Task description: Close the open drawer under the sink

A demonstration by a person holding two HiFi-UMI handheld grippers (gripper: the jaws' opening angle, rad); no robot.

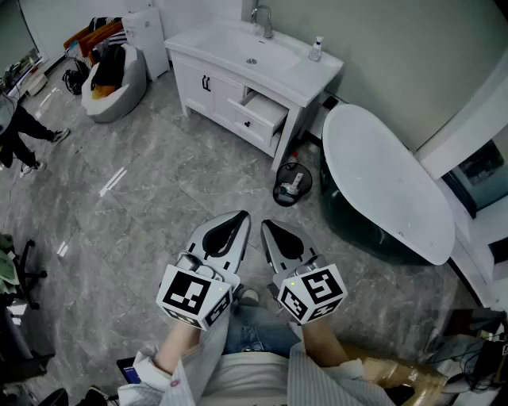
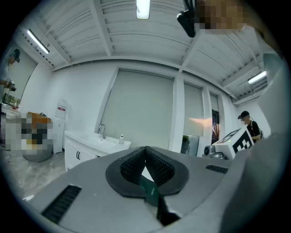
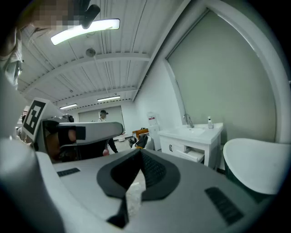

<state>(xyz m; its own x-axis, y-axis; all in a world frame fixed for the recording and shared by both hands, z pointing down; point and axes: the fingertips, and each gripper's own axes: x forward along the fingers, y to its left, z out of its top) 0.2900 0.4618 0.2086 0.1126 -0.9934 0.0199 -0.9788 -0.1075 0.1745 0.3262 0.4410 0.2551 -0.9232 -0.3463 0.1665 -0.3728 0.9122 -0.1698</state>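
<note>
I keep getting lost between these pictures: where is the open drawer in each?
Head view: drawer, top centre, under the sink.
Left gripper view: not visible.
Right gripper view: right of centre.
Shared landmark: the faucet.

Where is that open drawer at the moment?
In the head view the drawer sits top centre, sticking out of the white vanity below the sink, just left of the white bathtub.
</note>
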